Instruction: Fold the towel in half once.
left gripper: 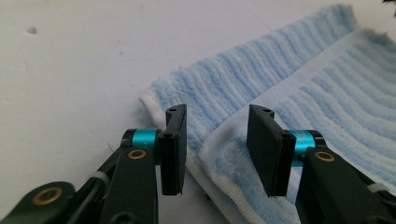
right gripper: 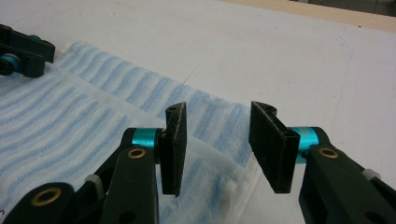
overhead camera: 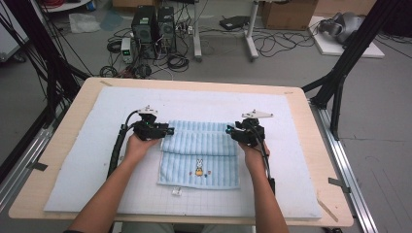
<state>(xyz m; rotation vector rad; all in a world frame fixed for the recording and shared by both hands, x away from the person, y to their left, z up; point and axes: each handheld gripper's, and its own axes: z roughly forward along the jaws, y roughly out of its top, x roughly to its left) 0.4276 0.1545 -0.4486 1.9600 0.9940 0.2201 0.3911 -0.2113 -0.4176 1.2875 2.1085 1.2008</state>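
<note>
1. your left tongs (left gripper: 217, 154) stand with their jaws apart and nothing between the pads, straddling the folded edge at the towel's (overhead camera: 200, 150) left corner. in the high view the left tongs (overhead camera: 165, 131) sit at the towel's upper left.

2. your right tongs (right gripper: 217, 149) are spread the same way, holding nothing, over the opposite corner where the top layer ends. from above, the right tongs (overhead camera: 232, 131) sit at the upper right, level with the left pair.

3. both pairs point inward toward each other along one edge. that mirrored stance suits taking two corners at once, so the cloth would lift evenly instead of twisting.

4. the towel, light blue with ribbed stripes, lies flat near the middle of the white mat (overhead camera: 77, 160). a fold runs across it, so the far part is doubled. a small rabbit picture (overhead camera: 198, 168) faces up on the near part.

5. in the left gripper view the white hem runs between the jaws, a fair place to pinch since the hem is firmer than the pile.

6. my read: you are either about to grip the doubled edge or have just let it go; the pictures alone don't settle which.

7. a small tag (overhead camera: 176, 191) lies on the mat just off the towel's near edge, apart from it.

8. the mat covers most of the wooden desk (overhead camera: 311, 145), giving the cloth a soft bed.
</note>
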